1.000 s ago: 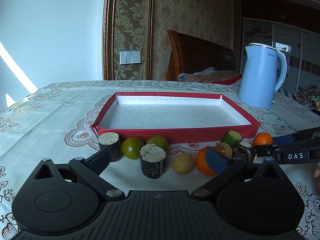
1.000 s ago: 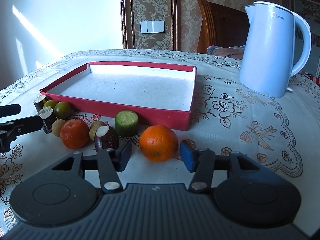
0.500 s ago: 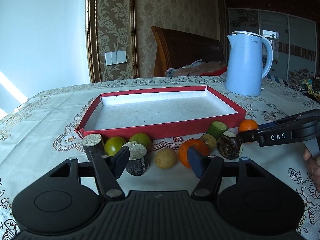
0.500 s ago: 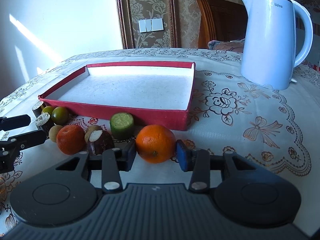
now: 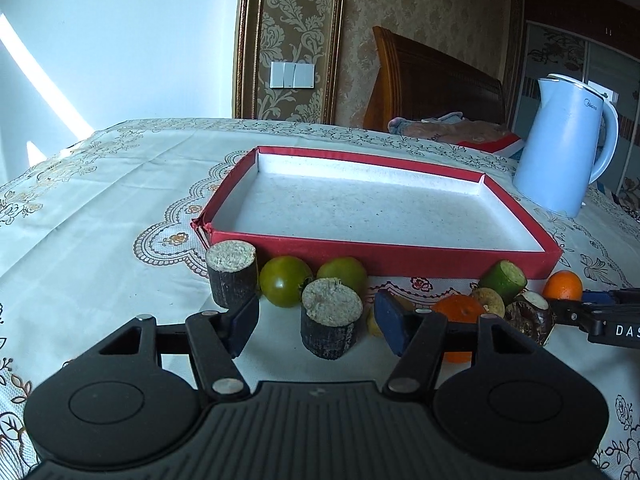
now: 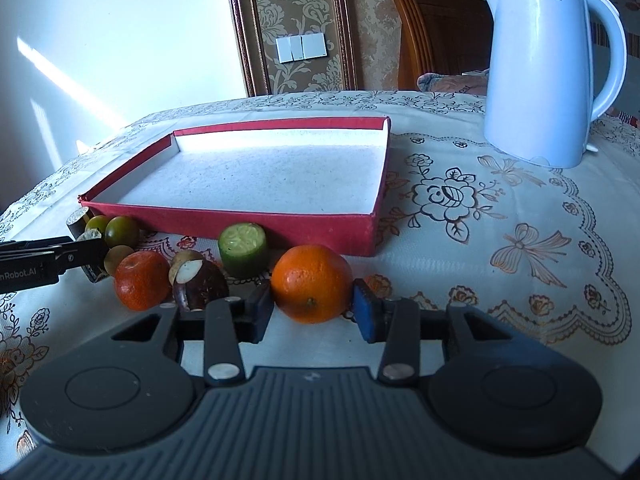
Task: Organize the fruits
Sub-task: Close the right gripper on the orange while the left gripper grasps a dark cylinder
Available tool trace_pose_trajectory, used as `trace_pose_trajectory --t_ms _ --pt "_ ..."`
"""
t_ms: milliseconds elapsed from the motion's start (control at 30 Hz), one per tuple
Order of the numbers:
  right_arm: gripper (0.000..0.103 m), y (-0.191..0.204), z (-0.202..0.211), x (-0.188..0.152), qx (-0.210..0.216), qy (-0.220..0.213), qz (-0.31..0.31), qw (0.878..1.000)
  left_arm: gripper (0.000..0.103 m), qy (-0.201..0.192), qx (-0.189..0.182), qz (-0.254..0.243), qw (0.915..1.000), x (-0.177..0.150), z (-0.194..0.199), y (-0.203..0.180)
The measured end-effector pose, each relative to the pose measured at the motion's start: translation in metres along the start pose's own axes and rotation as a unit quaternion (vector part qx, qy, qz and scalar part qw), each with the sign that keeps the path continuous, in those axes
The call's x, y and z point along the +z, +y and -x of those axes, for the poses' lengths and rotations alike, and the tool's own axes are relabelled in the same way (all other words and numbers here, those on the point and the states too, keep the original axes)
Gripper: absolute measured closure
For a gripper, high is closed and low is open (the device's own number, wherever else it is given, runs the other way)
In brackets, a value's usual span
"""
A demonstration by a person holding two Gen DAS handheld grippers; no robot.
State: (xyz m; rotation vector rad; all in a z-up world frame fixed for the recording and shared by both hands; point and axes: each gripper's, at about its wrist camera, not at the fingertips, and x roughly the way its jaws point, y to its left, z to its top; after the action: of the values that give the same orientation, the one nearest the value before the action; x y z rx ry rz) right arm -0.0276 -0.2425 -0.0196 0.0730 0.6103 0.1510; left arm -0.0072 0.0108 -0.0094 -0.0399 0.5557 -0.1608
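Right wrist view: right claw (image 6: 313, 312) is sitting open, pads flanking orange (image 6: 311, 283), contact unclear.
Left claw (image 5: 316, 320): standing open around dark stub (image 5: 330, 323).
Fruits: lying along red tray's (image 6: 256, 225) near wall on bench (image 6: 500, 240).

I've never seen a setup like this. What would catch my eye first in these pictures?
Probably the red tray in the middle of the tablecloth, with nothing in it. A row of fruit lies along its near side, and the right gripper has its fingers on either side of an orange. A tall pale-blue kettle stands at the far right.
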Motion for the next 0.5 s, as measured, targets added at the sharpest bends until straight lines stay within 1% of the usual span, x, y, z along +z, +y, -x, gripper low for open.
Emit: trace_pose_trajectory --t_ms 33,67,100,167,200,233,333,500 --pt "0.062 0.0000 0.0000 0.0000 0.000 0.000 0.000 1.000 0.040 0.001 0.000 0.005 1.0000 0.0008 -0.0014 0.0006" --pt "0.062 0.0000 0.0000 0.0000 0.000 0.000 0.000 1.000 0.043 0.001 -0.003 0.008 1.0000 0.0011 -0.0019 0.0009" --pt "0.062 0.0001 -0.0001 0.0000 0.000 0.000 0.000 1.000 0.049 0.001 -0.006 0.008 0.9999 0.0010 -0.0018 0.0005" --pt "0.062 0.0000 0.0000 0.0001 0.000 0.000 0.000 1.000 0.054 -0.001 -0.009 0.005 0.9999 0.0000 -0.0006 -0.0009" --pt "0.062 0.0000 0.0001 0.0001 0.000 0.000 0.000 1.000 0.058 0.000 -0.009 0.007 0.9999 -0.0003 -0.0004 -0.0002" --pt "0.061 0.0000 0.0001 0.0001 0.000 0.000 0.000 1.000 0.061 0.002 -0.013 0.013 0.9998 -0.0008 -0.0005 0.0018" --pt "0.061 0.0005 -0.0005 -0.0002 0.001 0.001 0.001 1.000 0.064 0.004 -0.024 0.023 0.9994 -0.0023 0.0009 0.0057" --pt "0.061 0.0008 -0.0005 -0.0001 0.001 0.001 0.001 1.000 0.067 0.003 -0.026 0.017 0.9995 -0.0032 0.0014 0.0035"
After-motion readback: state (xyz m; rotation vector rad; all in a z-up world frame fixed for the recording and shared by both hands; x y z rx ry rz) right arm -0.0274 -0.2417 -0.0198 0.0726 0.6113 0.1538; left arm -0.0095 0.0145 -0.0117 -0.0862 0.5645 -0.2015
